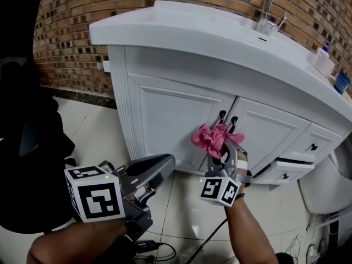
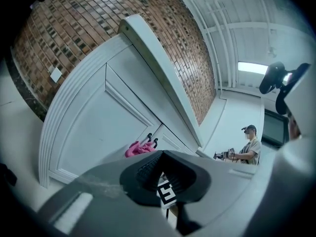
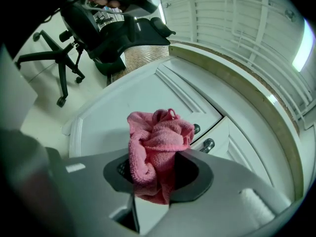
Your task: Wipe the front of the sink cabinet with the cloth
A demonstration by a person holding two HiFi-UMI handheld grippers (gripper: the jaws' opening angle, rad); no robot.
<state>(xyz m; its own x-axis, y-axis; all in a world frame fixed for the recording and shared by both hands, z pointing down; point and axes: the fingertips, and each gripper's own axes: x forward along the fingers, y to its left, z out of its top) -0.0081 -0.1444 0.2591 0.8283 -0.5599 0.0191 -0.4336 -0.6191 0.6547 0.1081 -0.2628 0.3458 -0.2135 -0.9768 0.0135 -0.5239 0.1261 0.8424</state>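
The white sink cabinet (image 1: 165, 120) fills the middle of the head view, with two black door handles (image 1: 227, 120) where its doors meet. My right gripper (image 1: 226, 146) is shut on a crumpled pink cloth (image 1: 208, 138), held against the door front just below those handles. In the right gripper view the cloth (image 3: 157, 149) bulges out between the jaws, with the door panel (image 3: 108, 115) right behind it. My left gripper (image 1: 164, 163) hangs low and left of the cloth, away from the cabinet, shut with nothing in it. Its own view shows the cloth (image 2: 138, 147) beyond the jaws.
A black office chair (image 1: 25, 120) stands on the left. A faucet (image 1: 268, 9), a bottle (image 1: 323, 59) and a blue cup (image 1: 341, 82) sit on the counter. A drawer (image 1: 283, 169) at lower right is slightly out. Cables (image 1: 159, 250) lie on the tiled floor. A person (image 2: 249, 144) stands far off.
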